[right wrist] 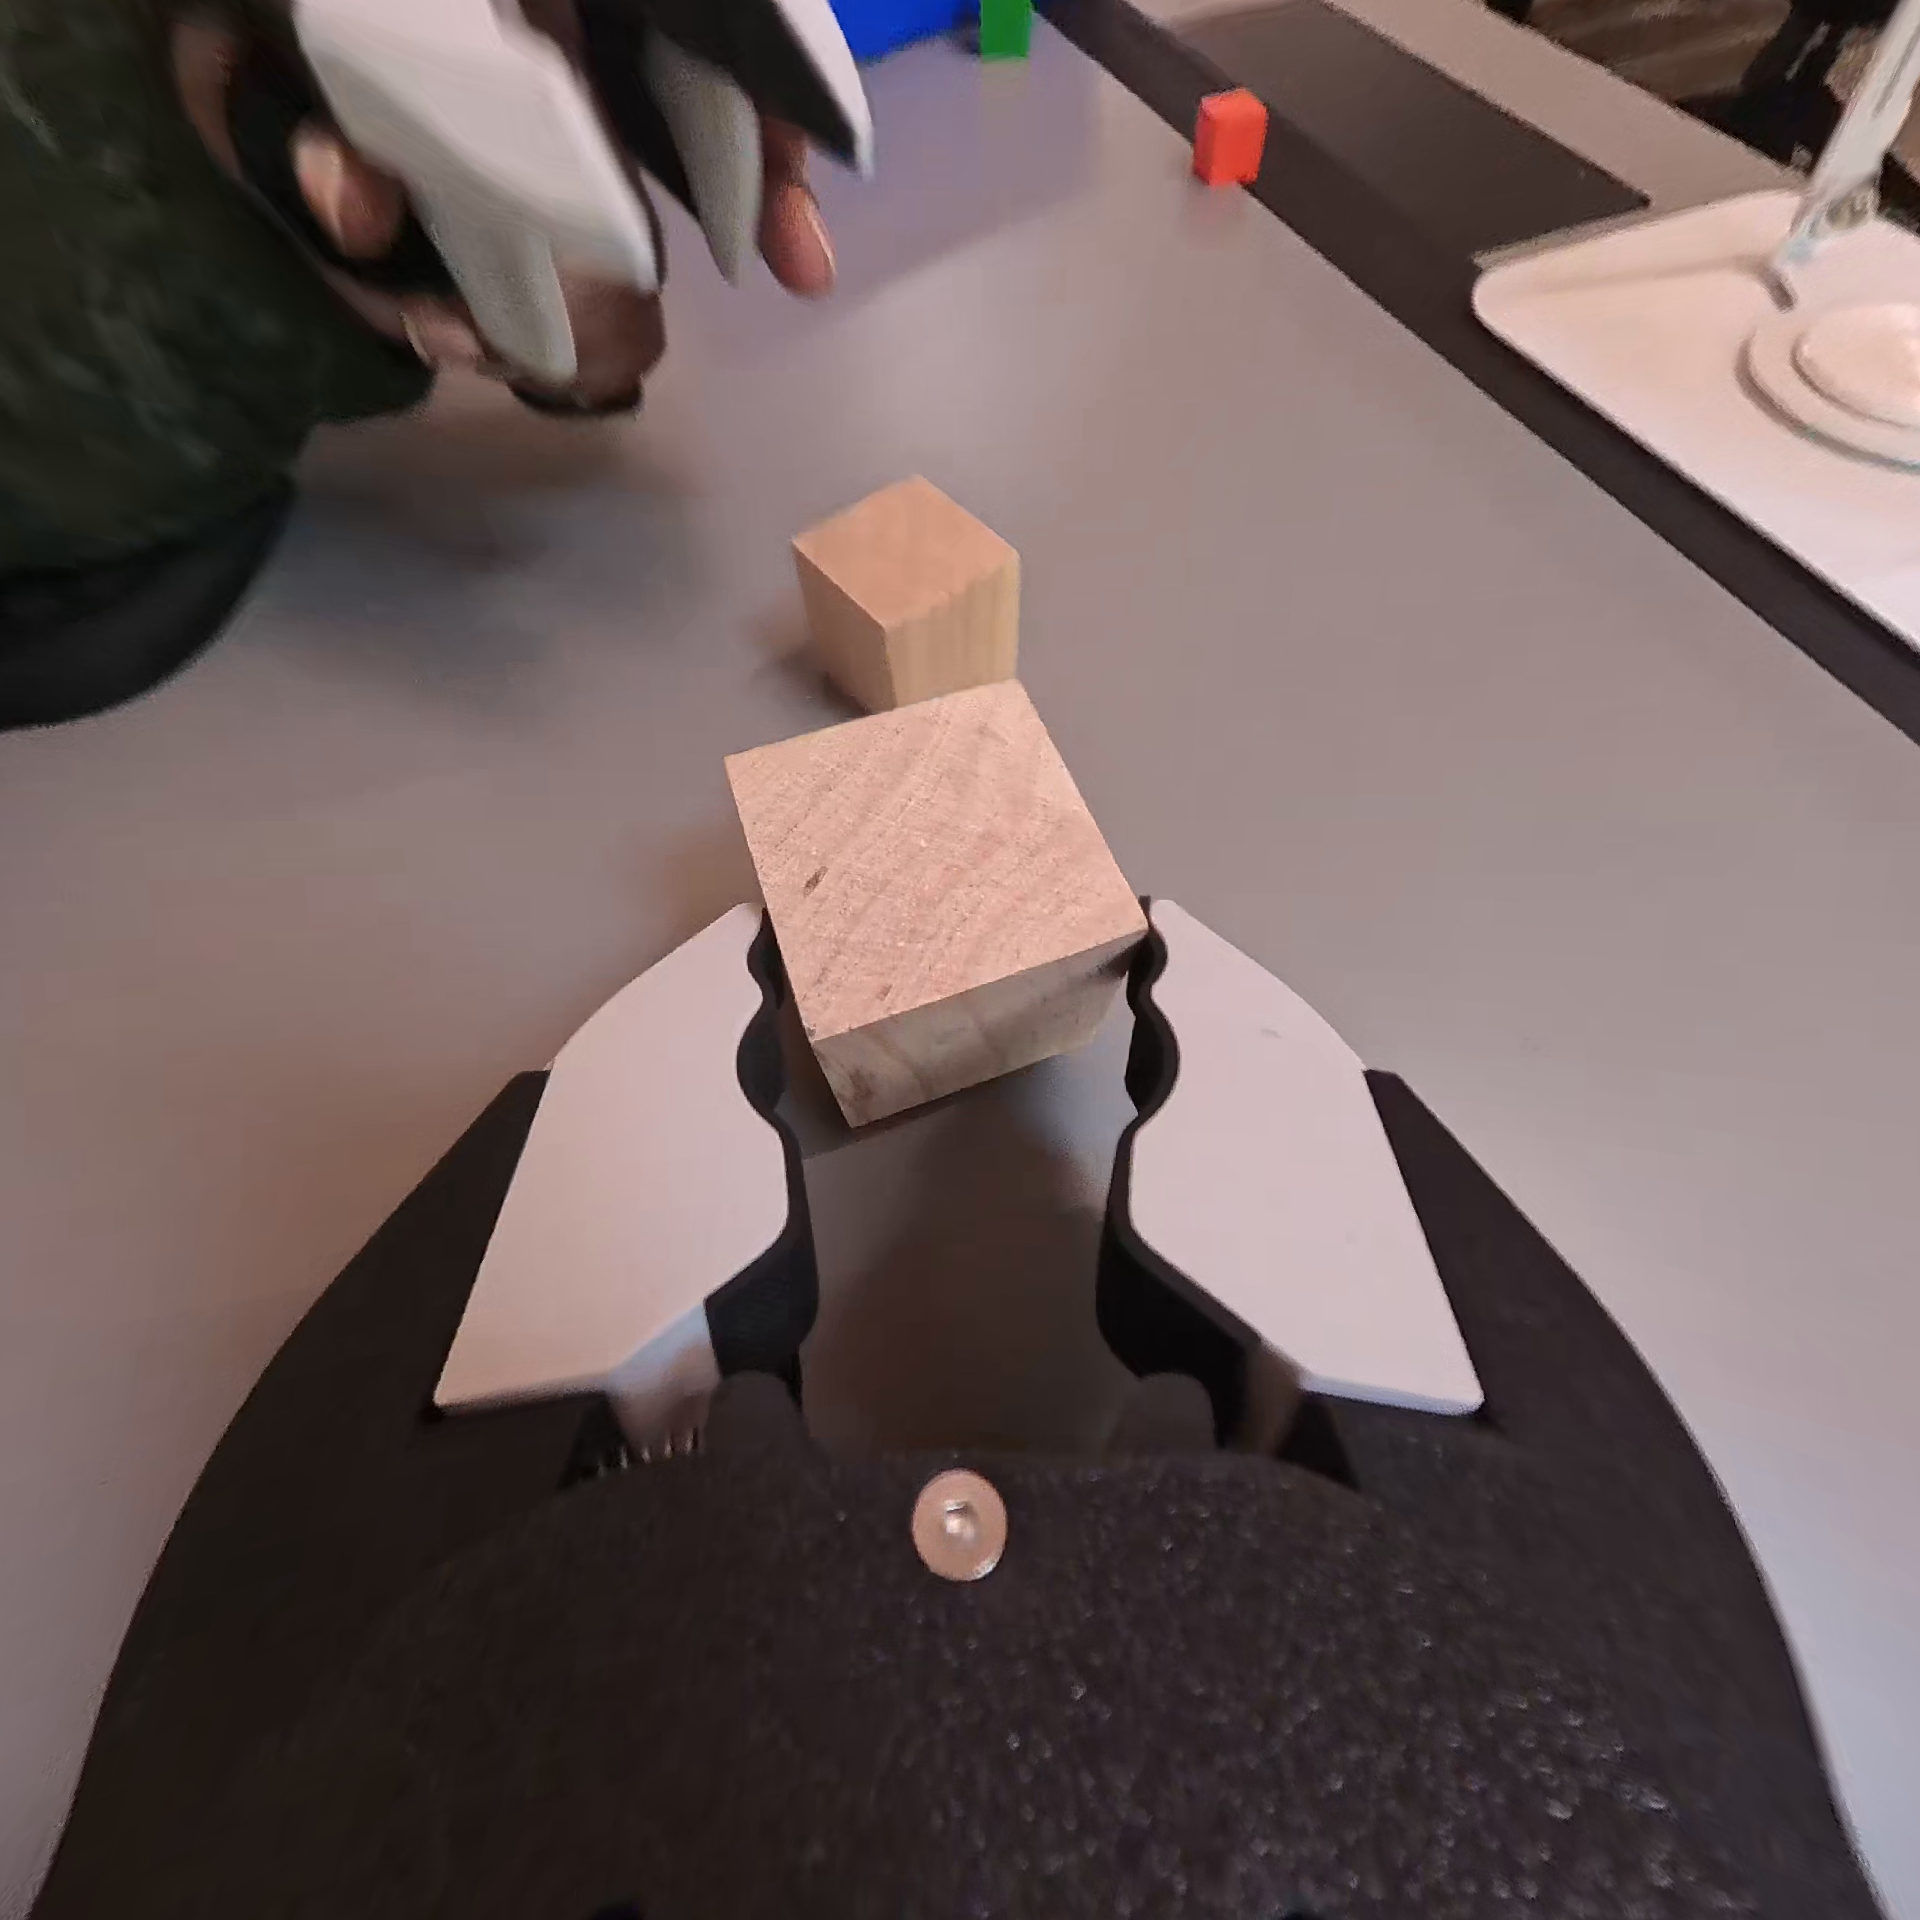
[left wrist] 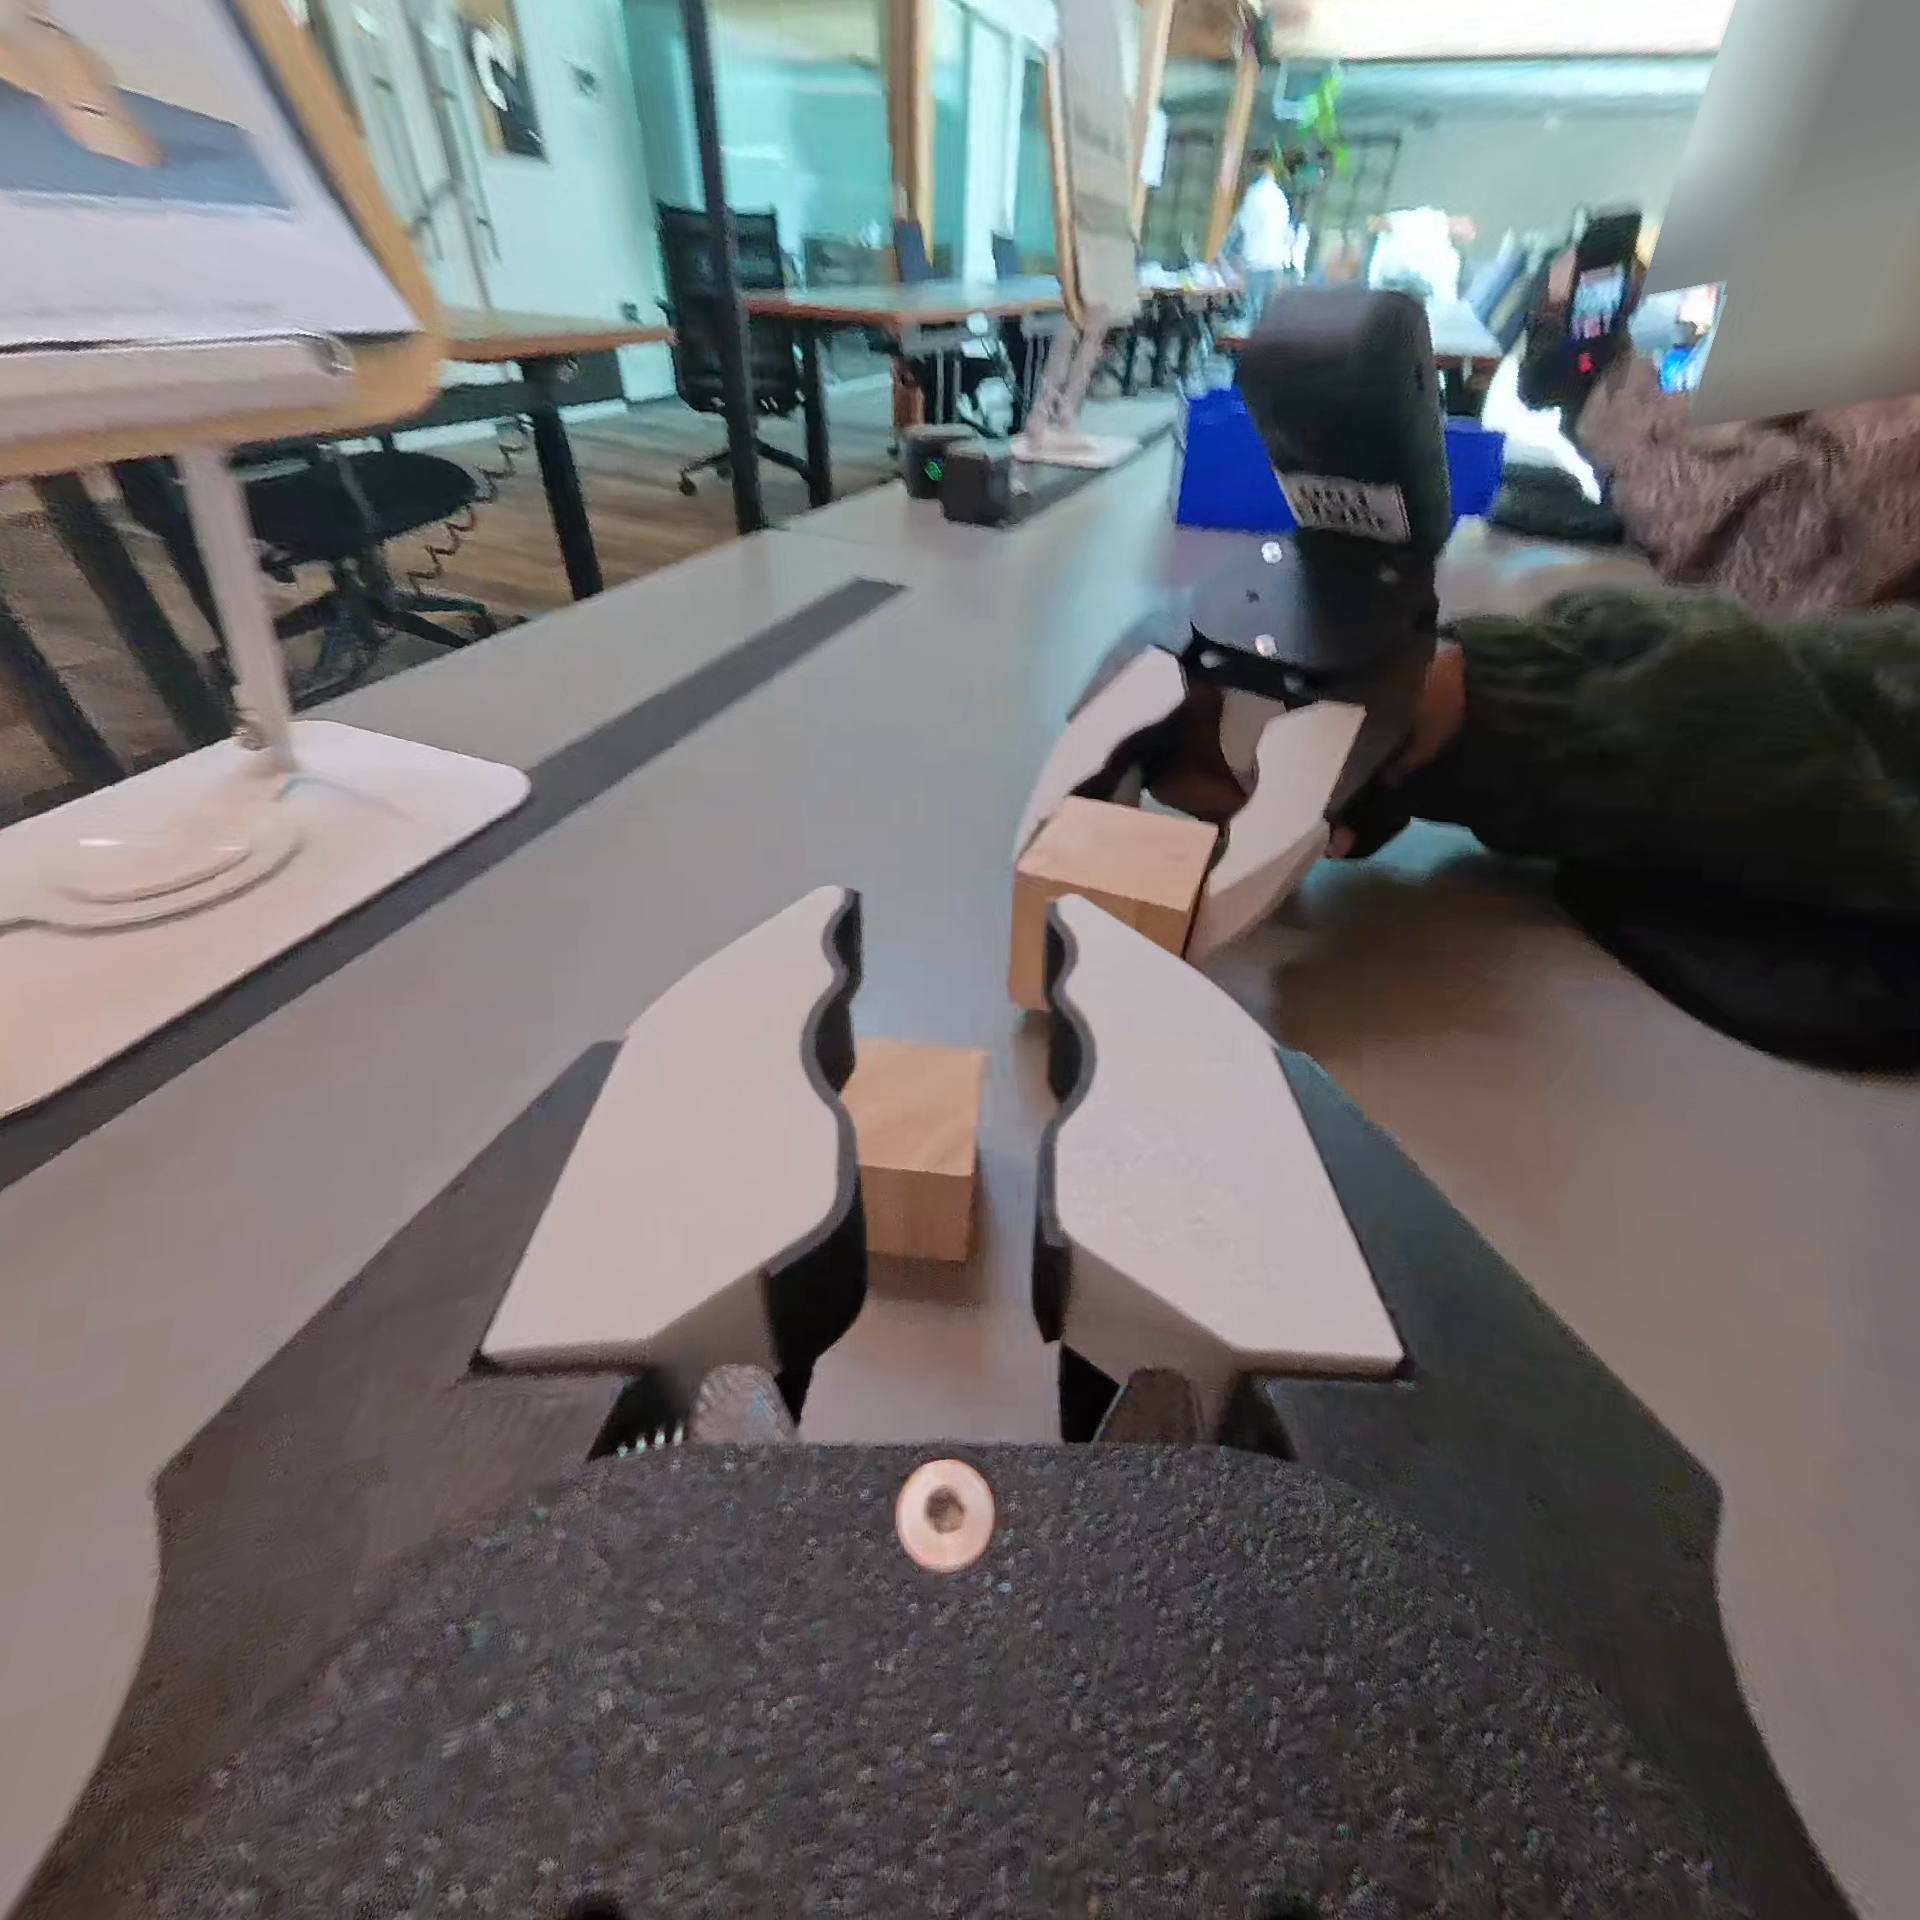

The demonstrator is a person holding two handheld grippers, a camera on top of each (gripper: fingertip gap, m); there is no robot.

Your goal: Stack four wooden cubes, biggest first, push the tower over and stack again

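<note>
Clamps a large pale wooden cube (right wrist: 925, 883) between the fingertips of the right gripper (right wrist: 951, 925), down at the grey tabletop (right wrist: 1351, 831); holds the left gripper (left wrist: 951, 914) raised, fingers apart on nothing; smaller pale wooden cube (right wrist: 904, 592) standing free just beyond

Open office, grey table (left wrist: 727, 665); wooden desks (left wrist: 894, 301), black chairs (left wrist: 717, 301), glass partitions (left wrist: 800, 125)

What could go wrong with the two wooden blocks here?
1. The big wooden cube sits crooked at the very tips of the right gripper, so it might twist or slip out.
2. The small wooden cube stands close behind it and could get bumped.
</note>
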